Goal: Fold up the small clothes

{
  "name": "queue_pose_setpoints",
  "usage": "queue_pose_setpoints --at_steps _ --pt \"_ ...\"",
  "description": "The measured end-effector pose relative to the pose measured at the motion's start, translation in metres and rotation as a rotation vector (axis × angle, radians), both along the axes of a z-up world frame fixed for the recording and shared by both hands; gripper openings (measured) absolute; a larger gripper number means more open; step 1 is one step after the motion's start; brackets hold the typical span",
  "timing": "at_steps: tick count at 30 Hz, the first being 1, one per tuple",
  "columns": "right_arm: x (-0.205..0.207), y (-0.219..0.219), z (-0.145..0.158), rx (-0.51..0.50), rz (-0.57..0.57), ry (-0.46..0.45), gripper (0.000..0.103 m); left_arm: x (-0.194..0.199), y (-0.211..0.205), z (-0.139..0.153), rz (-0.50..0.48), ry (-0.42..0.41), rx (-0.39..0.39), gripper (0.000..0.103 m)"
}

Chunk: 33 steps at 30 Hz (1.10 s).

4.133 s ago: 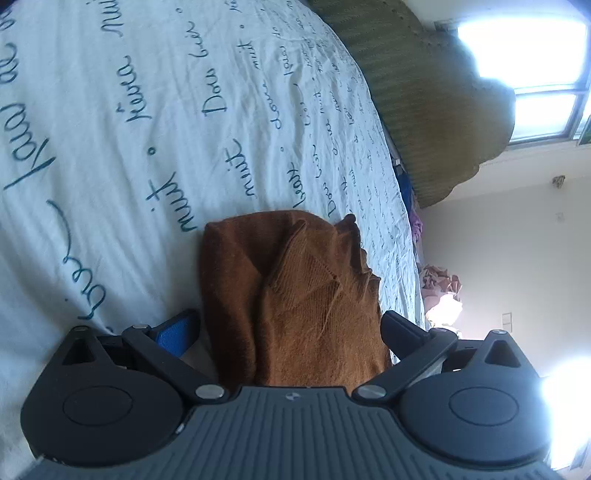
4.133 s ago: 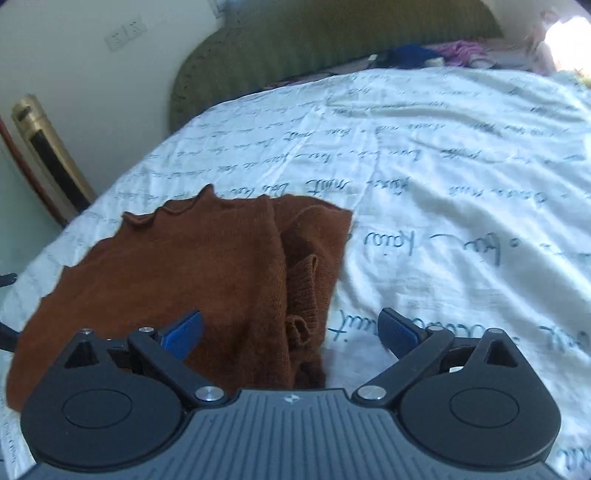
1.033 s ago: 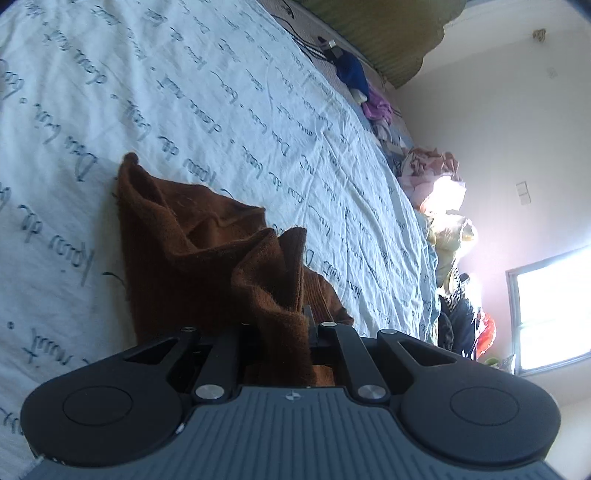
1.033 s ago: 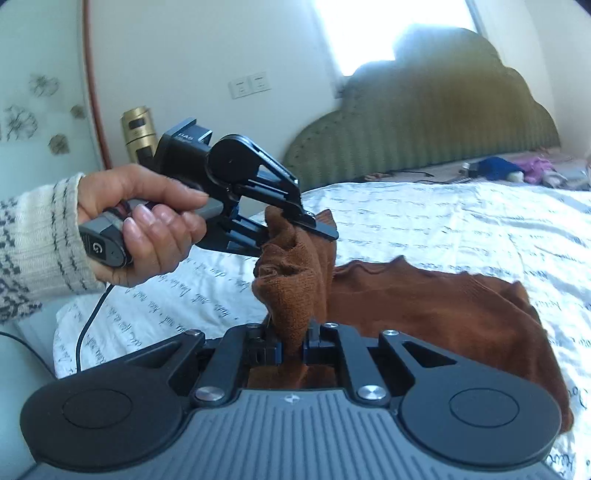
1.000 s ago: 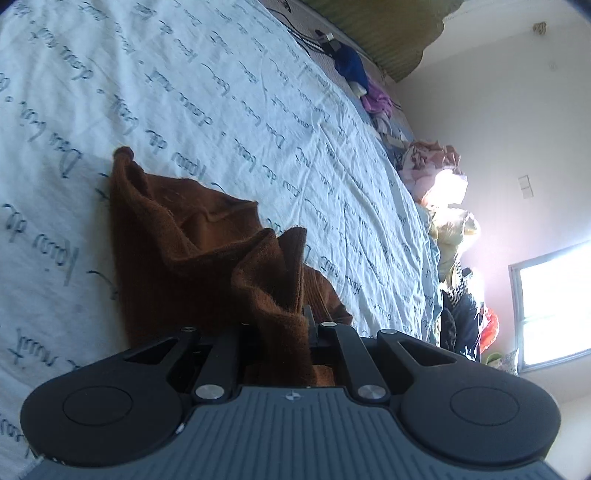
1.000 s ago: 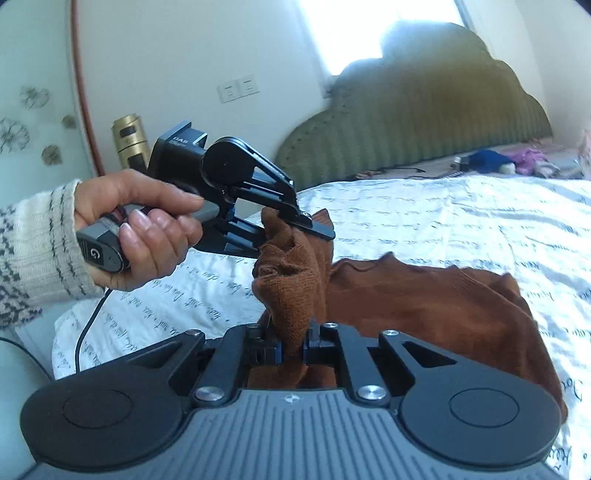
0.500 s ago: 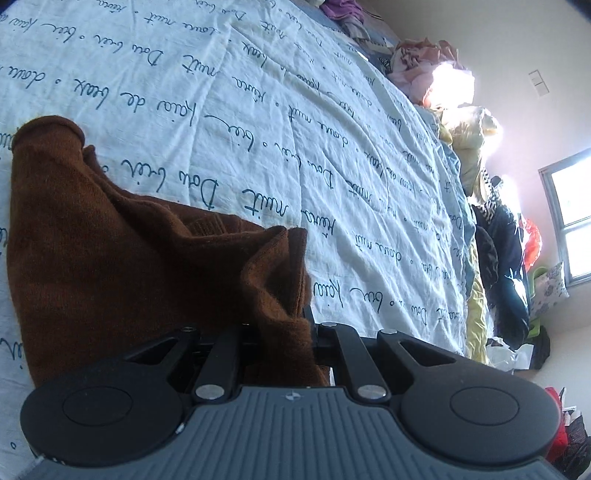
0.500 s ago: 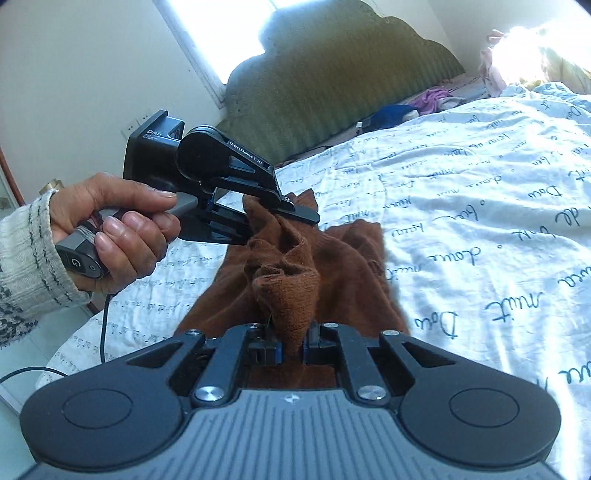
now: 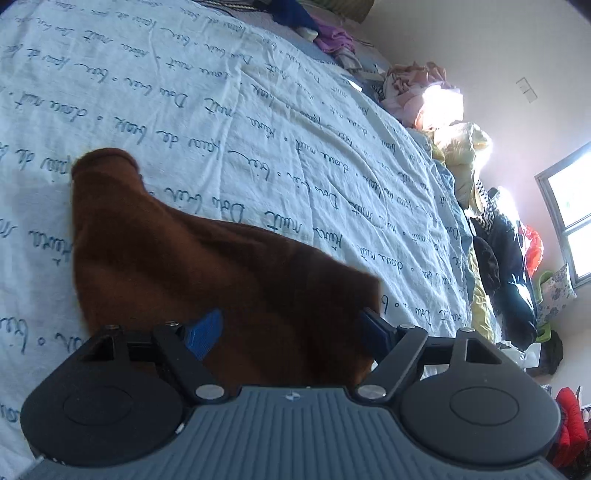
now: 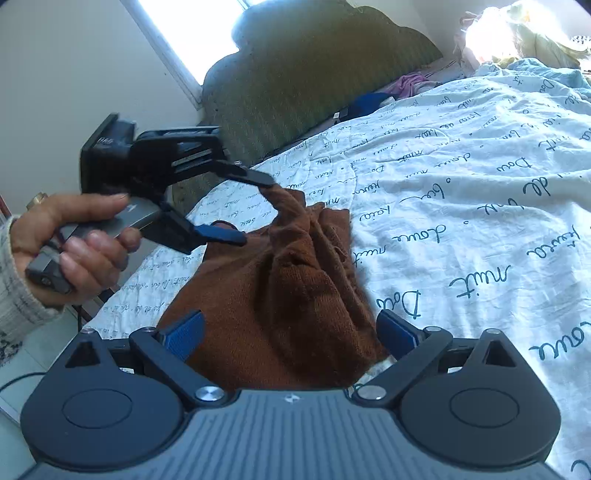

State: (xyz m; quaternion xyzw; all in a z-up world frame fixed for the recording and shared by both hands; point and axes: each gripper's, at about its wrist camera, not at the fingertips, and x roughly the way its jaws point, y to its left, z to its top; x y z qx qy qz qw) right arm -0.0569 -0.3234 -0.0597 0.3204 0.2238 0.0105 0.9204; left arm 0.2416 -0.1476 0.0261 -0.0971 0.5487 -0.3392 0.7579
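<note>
white bedspread (image 10: 480, 206) bears brown sweater (image 10: 280, 295), long axis toward headboard (image 10: 314, 74).

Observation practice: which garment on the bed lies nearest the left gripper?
The brown knit: it lies between the left gripper's jaws, which have just been opening. The blue, purple and pink clothes lie at the bed's far edge.

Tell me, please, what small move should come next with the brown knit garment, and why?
Probably draw both grippers back. The left gripper and right gripper have just been opening, their pads apart and no longer pinching the brown garment, which lies bunched on the bedsheet and needs smoothing.
</note>
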Motion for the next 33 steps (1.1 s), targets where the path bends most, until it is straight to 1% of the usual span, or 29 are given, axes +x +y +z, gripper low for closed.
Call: queue_pose_setpoints --at_steps 1,2,3,4,5,6,7,8,9,10,11,12,13,14,15,16,17,19,20,21,22,24,26,28,29,30,31,32,33 --pt "-0.003 -0.002 0.002 -0.021 -0.014 -0.014 0.100 -0.003 0.010 0.002 -0.009 -0.010 0.001 0.079" --pt "-0.005 -0.003 0.008 -0.065 -0.023 -0.045 0.099 -0.007 0.021 0.002 -0.006 -0.018 0.005 0.079" --pt "-0.004 -0.004 0.017 -0.108 -0.025 -0.077 0.094 -0.010 0.032 0.003 0.015 -0.029 0.010 0.079" --pt "0.003 -0.007 0.027 -0.117 0.006 -0.100 0.086 -0.015 0.041 0.003 0.030 -0.042 0.001 0.080" --pt "0.013 -0.009 0.035 -0.122 0.046 -0.110 0.060 -0.020 0.050 0.003 0.022 -0.045 -0.031 0.080" --pt "0.031 -0.010 0.041 -0.141 0.097 -0.105 0.041 -0.026 0.053 0.001 0.015 -0.038 -0.062 0.080" --pt "0.050 -0.011 0.043 -0.150 0.147 -0.087 0.034 -0.032 0.055 -0.002 0.009 -0.031 -0.080 0.082" --pt "0.071 -0.014 0.043 -0.154 0.182 -0.068 0.023 -0.039 0.053 -0.005 -0.006 -0.029 -0.071 0.082" --pt "0.094 -0.018 0.040 -0.143 0.216 -0.034 0.019 -0.045 0.048 -0.009 -0.019 -0.050 -0.043 0.082" --pt "0.117 -0.024 0.033 -0.124 0.234 0.016 0.019 -0.052 0.044 -0.013 -0.032 -0.083 -0.005 0.081" --pt "0.136 -0.029 0.025 -0.130 0.218 0.073 0.019 -0.058 0.038 -0.022 -0.057 -0.114 0.051 0.080" --pt "0.159 -0.033 0.014 -0.172 0.196 0.152 0.018 -0.064 0.034 -0.032 -0.070 -0.136 0.085 0.078" --pt "0.182 -0.039 0.000 -0.195 0.192 0.197 0.016 -0.069 0.033 -0.036 -0.073 -0.172 0.104 0.076" --pt "0.191 -0.047 -0.007 -0.163 0.183 0.186 0.016 -0.077 0.030 -0.036 -0.095 -0.227 0.133 0.076" --pt "0.197 -0.058 -0.010 -0.093 0.185 0.180 0.016 -0.084 0.030 -0.035 -0.102 -0.255 0.153 0.077" --pt "0.198 -0.066 -0.009 -0.039 0.190 0.176 0.017 -0.089 0.033 -0.033 -0.090 -0.262 0.153 0.077" --pt "0.192 -0.073 -0.004 -0.014 0.185 0.156 0.019 -0.093 0.037 -0.030 -0.084 -0.268 0.147 0.077" --pt "0.167 -0.081 0.013 -0.023 0.154 0.099 0.019 -0.098 0.050 -0.021 -0.062 -0.271 0.145 0.077" --pt "0.152 -0.084 0.019 -0.008 0.167 0.066 0.020 -0.102 0.059 -0.015 -0.045 -0.265 0.122 0.079" --pt "0.135 -0.085 0.025 0.005 0.191 0.041 0.020 -0.106 0.067 -0.009 -0.045 -0.258 0.072 0.081" --pt "0.121 -0.084 0.029 -0.005 0.203 0.037 0.020 -0.111 0.073 -0.006 -0.050 -0.248 0.023 0.084" --pt "0.094 -0.075 0.033 -0.057 0.228 0.048 0.020 -0.127 0.077 -0.003 -0.076 -0.237 -0.027 0.084" --pt "0.073 -0.065 0.033 -0.060 0.259 0.042 0.021 -0.145 0.074 -0.010 -0.112 -0.222 -0.034 0.084" --pt "0.055 -0.051 0.032 -0.020 0.348 0.011 0.021 -0.159 0.068 -0.025 -0.134 -0.194 -0.003 0.084" --pt "0.053 -0.041 0.030 -0.035 0.378 0.012 0.021 -0.165 0.065 -0.036 -0.143 -0.186 0.024 0.083" --pt "0.056 -0.030 0.025 -0.091 0.376 0.061 0.020 -0.169 0.065 -0.046 -0.140 -0.178 0.046 0.083" --pt "0.067 -0.021 0.015 -0.192 0.345 0.137 0.019 -0.173 0.066 -0.051 -0.138 -0.189 0.046 0.084" --pt "0.078 -0.018 0.003 -0.251 0.335 0.186 0.017 -0.175 0.066 -0.051 -0.148 -0.211 0.038 0.085" --pt "0.083 -0.027 -0.006 -0.178 0.338 0.157 0.016 -0.175 0.069 -0.048 -0.147 -0.206 0.037 0.085"
